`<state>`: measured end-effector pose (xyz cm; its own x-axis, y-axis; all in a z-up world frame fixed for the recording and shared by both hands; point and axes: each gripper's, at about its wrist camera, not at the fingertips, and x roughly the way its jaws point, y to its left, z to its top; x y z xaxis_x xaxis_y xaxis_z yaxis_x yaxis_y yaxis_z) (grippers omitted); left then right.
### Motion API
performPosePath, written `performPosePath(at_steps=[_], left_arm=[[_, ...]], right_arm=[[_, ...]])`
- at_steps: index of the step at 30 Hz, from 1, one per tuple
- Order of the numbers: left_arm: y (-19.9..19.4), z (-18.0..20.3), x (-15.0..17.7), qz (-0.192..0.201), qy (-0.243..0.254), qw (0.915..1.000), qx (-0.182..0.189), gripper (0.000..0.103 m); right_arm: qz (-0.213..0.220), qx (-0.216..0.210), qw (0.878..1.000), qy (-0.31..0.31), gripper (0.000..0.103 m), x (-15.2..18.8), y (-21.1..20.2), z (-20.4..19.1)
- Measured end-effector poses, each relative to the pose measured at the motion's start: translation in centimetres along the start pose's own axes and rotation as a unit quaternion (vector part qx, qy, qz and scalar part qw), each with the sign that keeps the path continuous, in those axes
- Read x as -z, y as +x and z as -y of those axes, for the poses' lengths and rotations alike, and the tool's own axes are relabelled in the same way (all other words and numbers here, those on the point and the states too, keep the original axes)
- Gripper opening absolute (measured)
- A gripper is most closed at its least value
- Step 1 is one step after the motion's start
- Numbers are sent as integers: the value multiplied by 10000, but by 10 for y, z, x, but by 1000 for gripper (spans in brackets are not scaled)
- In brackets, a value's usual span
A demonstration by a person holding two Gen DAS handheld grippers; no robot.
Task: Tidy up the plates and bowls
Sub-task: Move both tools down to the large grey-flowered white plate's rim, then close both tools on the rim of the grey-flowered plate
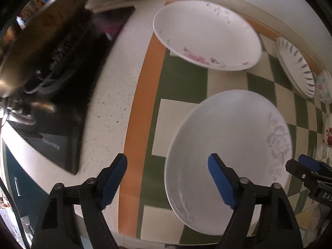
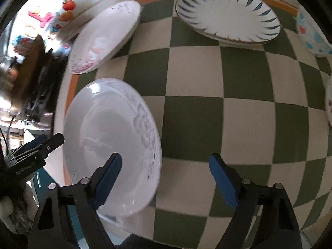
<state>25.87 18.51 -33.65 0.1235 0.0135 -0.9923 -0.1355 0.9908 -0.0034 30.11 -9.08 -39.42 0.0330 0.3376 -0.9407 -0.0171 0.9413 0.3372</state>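
A white plate with a grey flower print [image 1: 228, 155] lies on the green checked mat [image 1: 182, 78]; it also shows in the right wrist view [image 2: 108, 137]. My left gripper [image 1: 168, 178] is open, its right finger over the plate's near rim. My right gripper [image 2: 166, 178] is open and empty, its left finger over the plate's right edge. A white plate with pink flowers [image 1: 205, 35] lies farther back, also in the right wrist view [image 2: 105, 39]. A plate with blue leaf marks [image 2: 228, 14] lies at the back, also in the left wrist view [image 1: 296, 66].
A floral bowl [image 2: 311, 35] and another flowered dish [image 1: 328, 132] sit at the mat's right side. A black stove with a steel pan [image 1: 45, 41] stands to the left on the white counter [image 1: 116, 95]. The counter's front edge is close below.
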Motion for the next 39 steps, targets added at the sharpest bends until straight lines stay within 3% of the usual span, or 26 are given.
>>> performPosePath(at_steps=[4,8,9,11,19,29,39], left_arm=[[12,-6,-7,-220,58,9995,231,57],[19,-6,-7,-378,145,9981,461,30],[19,-6,-6,-385,113,9976,562,25],[16,-5,-4,-419,55,9969,666,22],[-1,7,7,-336,74,9980,531,22],[-29,76,11,-188,222,9976,623,22],[-25,127,10,-208,560,9954,755,22]], right_arm=[[-246,-310,9992,76,59,-13,18,-6],[-379,-428,9982,166,29,-21,29,-8],[-388,-391,9983,182,27,-23,31,-8],[-366,-365,9986,142,17,-24,34,-6],[-397,-609,9973,104,16,-16,33,5],[-318,-724,9965,274,16,-25,13,21],[-97,-627,9968,481,16,-25,-24,75]])
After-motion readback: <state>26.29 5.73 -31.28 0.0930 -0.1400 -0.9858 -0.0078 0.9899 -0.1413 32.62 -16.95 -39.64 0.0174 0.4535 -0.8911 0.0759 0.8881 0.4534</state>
